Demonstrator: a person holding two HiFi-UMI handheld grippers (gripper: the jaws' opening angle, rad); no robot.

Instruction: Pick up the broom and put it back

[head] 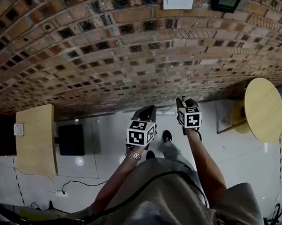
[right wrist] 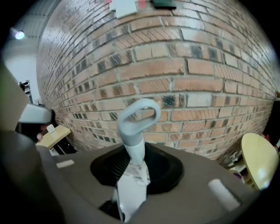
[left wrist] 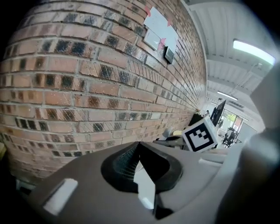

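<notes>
The white broom handle with a grey plastic loop at its tip (right wrist: 132, 142) stands up at twelve o'clock between the jaws of my right gripper (right wrist: 133, 164), which are clamped on its shaft just below the loop. My left gripper (left wrist: 140, 151) has its jaws together on nothing. The red brick wall (right wrist: 188, 65) is ahead and the round yellow wooden table (right wrist: 258, 159) is at four o'clock. The brush end is out of sight. Held by one clamp so near the top, it may swing, twist loose, or knock the wall.

Grey top (head: 168, 212), black cord (head: 143, 190) across; metal wristband (head: 133, 155); black shoes (head: 167, 136); black-white marker cubes, left (head: 140, 133) and right (head: 189, 117).
</notes>
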